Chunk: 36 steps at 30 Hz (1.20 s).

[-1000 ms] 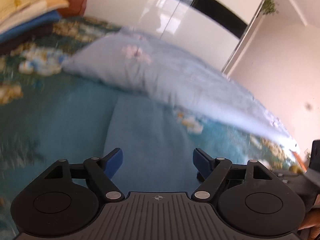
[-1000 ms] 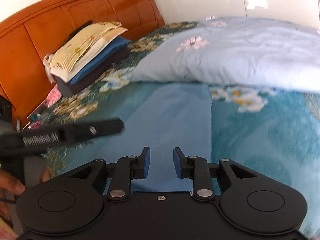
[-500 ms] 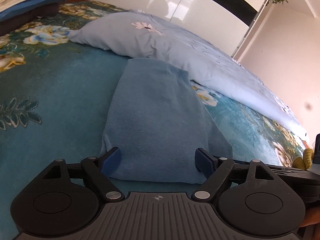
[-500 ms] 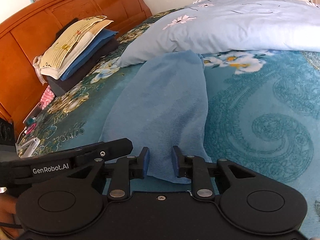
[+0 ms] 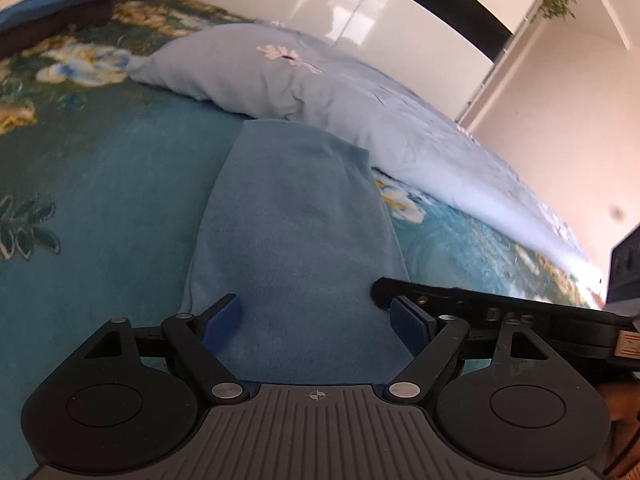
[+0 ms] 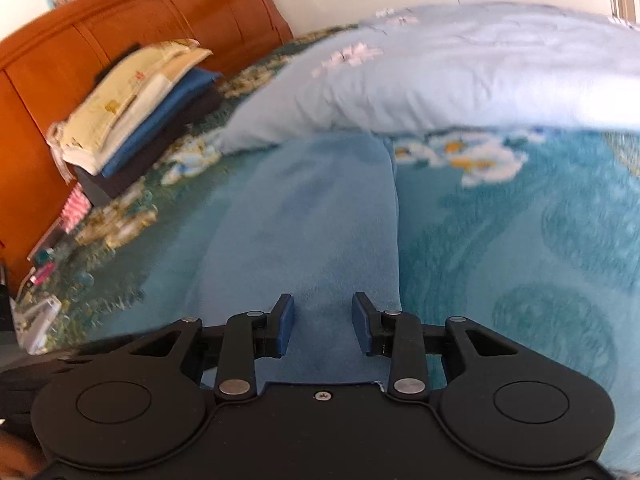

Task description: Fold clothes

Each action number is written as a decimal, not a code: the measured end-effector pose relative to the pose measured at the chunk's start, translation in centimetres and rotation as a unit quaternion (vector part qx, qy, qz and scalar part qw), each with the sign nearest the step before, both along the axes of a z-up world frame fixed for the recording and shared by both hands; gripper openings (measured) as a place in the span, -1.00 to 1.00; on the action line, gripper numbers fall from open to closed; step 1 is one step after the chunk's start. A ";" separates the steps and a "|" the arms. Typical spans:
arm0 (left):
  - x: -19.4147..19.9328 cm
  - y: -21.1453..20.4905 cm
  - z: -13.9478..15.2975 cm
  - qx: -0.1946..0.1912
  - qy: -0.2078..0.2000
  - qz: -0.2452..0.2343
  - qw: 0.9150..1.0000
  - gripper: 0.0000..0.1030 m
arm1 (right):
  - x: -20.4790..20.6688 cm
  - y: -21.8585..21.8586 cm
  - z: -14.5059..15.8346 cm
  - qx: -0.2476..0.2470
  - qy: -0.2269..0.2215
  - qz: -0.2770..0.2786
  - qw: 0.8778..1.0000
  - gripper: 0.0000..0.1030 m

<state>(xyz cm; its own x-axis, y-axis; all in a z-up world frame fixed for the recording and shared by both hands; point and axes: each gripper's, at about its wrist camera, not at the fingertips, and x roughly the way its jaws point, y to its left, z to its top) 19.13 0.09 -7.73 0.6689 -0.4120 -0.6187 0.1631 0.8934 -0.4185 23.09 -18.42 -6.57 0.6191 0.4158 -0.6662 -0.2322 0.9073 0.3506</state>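
Hovering low over a blue garment (image 5: 296,240) lying long and narrow on the teal patterned bedspread (image 5: 100,208), both grippers hold nothing.

The left gripper (image 5: 316,320) has its blue-padded fingers spread wide over the garment's near end; the right gripper (image 6: 322,328) has its fingers parted more narrowly above the same cloth, nearer its right edge. The garment's far end reaches a pale blue flowered quilt (image 5: 320,92) bunched across the bed. No containers are in view. The left view alone shows the right gripper's black body coming in from the right, a white glossy wardrobe (image 5: 320,4) and a pinkish wall. The right view, blurred, alone shows the orange wooden headboard (image 6: 120,40) in full and small items by the bed edge; a stack of folded clothes (image 6: 136,108) lies against the headboard.
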 end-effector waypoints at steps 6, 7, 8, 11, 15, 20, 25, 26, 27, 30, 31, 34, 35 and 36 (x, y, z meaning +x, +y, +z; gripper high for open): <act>-1.0 0.2 1.3 0.001 0.003 0.003 1.000 0.59 | -0.8 -1.2 0.4 0.032 -0.001 -0.015 0.999 -0.32; -1.7 0.7 1.7 -0.011 0.004 0.007 1.000 0.59 | -1.6 -1.5 1.0 0.037 -0.008 -0.018 0.999 -0.32; -2.4 1.2 2.2 -0.011 0.002 0.011 1.000 0.59 | -2.6 -1.9 1.6 0.040 -0.015 -0.019 0.999 -0.31; -4.7 2.5 3.5 -0.008 -0.003 0.023 1.000 0.59 | -6.1 -3.2 3.2 0.039 -0.030 -0.023 0.999 -0.24; -9.1 5.1 5.2 -0.006 -0.015 0.049 0.999 0.59 | -11.1 -5.8 4.6 0.035 -0.028 -0.057 0.997 -0.14; -13.5 7.4 7.4 0.030 -0.032 0.074 0.996 0.59 | -16.9 -9.8 5.5 0.072 -0.021 -0.116 0.990 -0.05; -17.9 9.6 9.5 0.067 -0.048 0.099 0.992 0.61 | -20.8 -12.1 6.1 0.098 -0.024 -0.152 0.983 -0.03; -18.8 10.0 10.0 0.074 -0.051 0.104 0.991 0.62 | -21.4 -12.2 6.3 0.099 -0.026 -0.155 0.983 -0.03; -19.6 10.4 10.4 0.081 -0.055 0.109 0.989 0.62 | -22.1 -12.2 6.5 0.101 -0.030 -0.155 0.982 -0.03; -21.1 10.5 11.6 0.080 -0.063 0.117 0.988 0.62 | -23.9 -12.3 7.3 0.122 -0.052 -0.149 0.980 0.09; -21.4 10.3 12.0 0.075 -0.065 0.119 0.988 0.66 | -24.3 -12.3 7.4 0.127 -0.057 -0.146 0.979 0.11; -22.0 9.5 12.3 0.049 -0.069 0.120 0.989 0.95 | -25.4 -13.0 7.6 0.130 -0.064 -0.139 0.980 0.13; -22.2 9.2 12.3 0.041 -0.071 0.117 0.990 0.95 | -25.5 -13.3 7.5 0.126 -0.061 -0.145 0.979 0.14; -22.5 8.9 12.3 0.034 -0.073 0.114 0.990 0.95 | -25.6 -13.6 7.5 0.125 -0.056 -0.152 0.979 0.14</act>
